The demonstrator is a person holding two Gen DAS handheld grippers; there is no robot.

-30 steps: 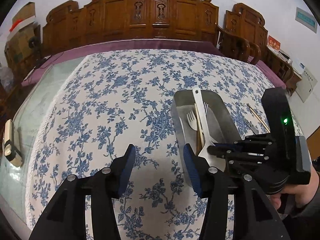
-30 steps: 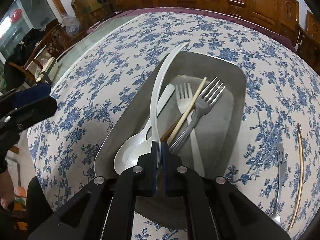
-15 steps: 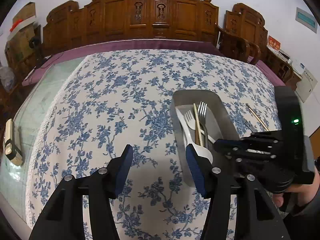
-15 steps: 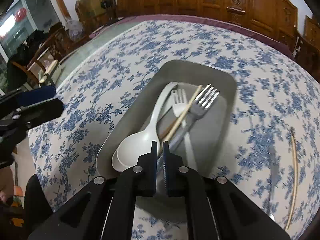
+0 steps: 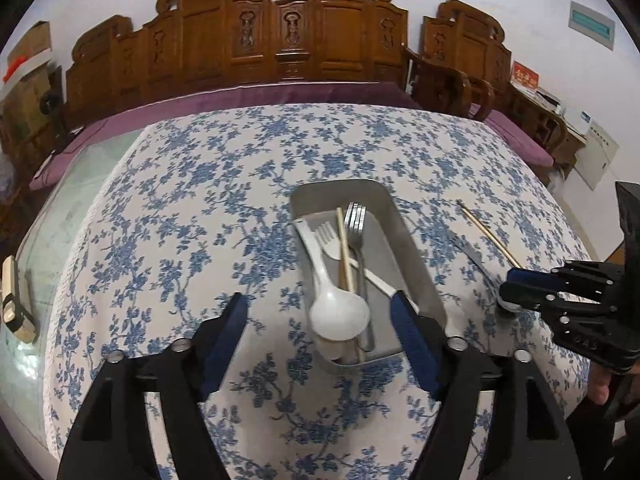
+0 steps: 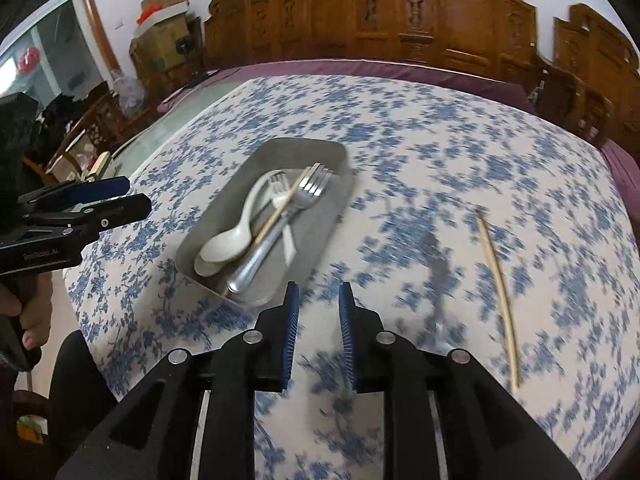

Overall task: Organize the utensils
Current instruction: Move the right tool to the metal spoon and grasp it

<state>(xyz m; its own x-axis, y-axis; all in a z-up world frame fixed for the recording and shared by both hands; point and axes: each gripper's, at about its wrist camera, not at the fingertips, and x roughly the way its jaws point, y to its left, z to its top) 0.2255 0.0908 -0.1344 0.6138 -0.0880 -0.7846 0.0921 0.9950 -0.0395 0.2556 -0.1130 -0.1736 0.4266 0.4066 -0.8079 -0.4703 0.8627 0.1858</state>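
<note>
A grey metal tray (image 5: 404, 232) (image 6: 324, 236) on the blue-flowered cloth holds a white plastic spoon (image 5: 338, 314) (image 6: 230, 242), a white fork (image 5: 328, 240), a steel fork (image 5: 356, 224) (image 6: 280, 228) and a chopstick (image 5: 345, 252) (image 6: 276, 214). A loose chopstick (image 5: 488, 236) (image 6: 498, 280) and a steel utensil (image 6: 438, 276) lie on the cloth right of the tray. My left gripper (image 5: 320, 320) is open, at the tray's near end. My right gripper (image 6: 318, 304) (image 5: 516, 284) is open and empty, right of the tray's near corner.
The table (image 5: 224, 184) has a glass strip along its left edge with a small wooden object (image 5: 14, 300). Carved wooden chairs (image 5: 280, 40) line the far side. Boxes (image 6: 164, 36) stand at the far left.
My right gripper let go of the white spoon, which now lies in the tray, opened, and drew back to the right. My left gripper shifted slightly.
</note>
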